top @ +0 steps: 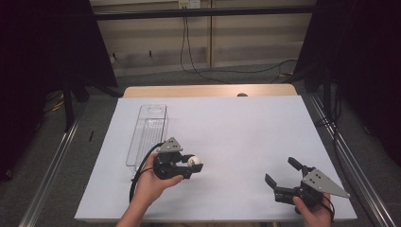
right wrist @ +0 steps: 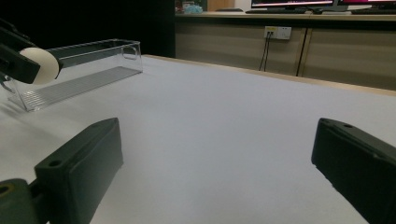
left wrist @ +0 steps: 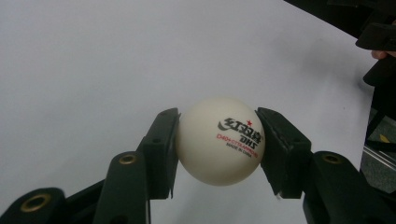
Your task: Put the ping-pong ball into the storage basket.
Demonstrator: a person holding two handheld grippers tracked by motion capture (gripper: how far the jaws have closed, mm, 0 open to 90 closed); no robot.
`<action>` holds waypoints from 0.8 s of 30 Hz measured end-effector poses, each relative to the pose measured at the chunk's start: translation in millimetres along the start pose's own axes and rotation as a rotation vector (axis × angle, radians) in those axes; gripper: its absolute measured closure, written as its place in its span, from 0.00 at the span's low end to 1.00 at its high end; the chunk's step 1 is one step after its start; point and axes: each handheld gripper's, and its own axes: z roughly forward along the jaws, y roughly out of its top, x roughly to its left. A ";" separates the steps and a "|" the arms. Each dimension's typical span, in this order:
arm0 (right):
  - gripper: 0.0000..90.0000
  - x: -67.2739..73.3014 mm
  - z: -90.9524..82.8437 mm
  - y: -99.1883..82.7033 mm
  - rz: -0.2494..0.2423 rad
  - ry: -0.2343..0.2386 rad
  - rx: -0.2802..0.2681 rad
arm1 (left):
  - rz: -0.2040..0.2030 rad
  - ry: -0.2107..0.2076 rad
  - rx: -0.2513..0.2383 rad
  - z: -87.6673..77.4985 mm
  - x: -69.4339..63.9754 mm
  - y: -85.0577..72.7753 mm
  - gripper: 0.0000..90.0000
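Holding a white table-tennis ball (left wrist: 220, 141) between its two black jaws, your left gripper (top: 188, 166) hovers over the near left part of the white tabletop (top: 246, 137). Both pads press on the ball's sides, one on each, and printed lettering faces the camera in the left gripper view. The ball appears lifted off the surface rather than resting on it.

A clear plastic tray (top: 148, 133) lies just beyond and to the left of that gripper, near the tabletop's left edge. It is long and narrow, and its long axis runs from the near edge toward the far edge. Its near end sits close beside your left hand (top: 152, 182), which makes the left hand much the nearer one to it. If the ball is meant for the tray, the move is likely a short carry toward the left edge and a little toward the far edge, ending above the tray's open top.

Your right gripper (top: 283, 178) waits near the near right corner, well apart from both ball and tray. Its jaws stand wide apart with nothing between them. In the right gripper view, the tray and ball appear far off to its left.
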 end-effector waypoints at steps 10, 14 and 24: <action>0.02 0.3 0.6 0.3 0.000 0.004 0.001 | -0.013 0.014 -0.010 -6.1 2.4 3.4 0.57; 0.02 0.6 0.2 0.5 0.001 0.006 -0.004 | -0.017 0.009 -0.008 -6.9 2.5 4.8 0.57; 0.02 0.0 0.4 0.2 0.006 -0.004 -0.004 | -0.020 0.019 -0.020 -10.6 4.2 7.2 0.57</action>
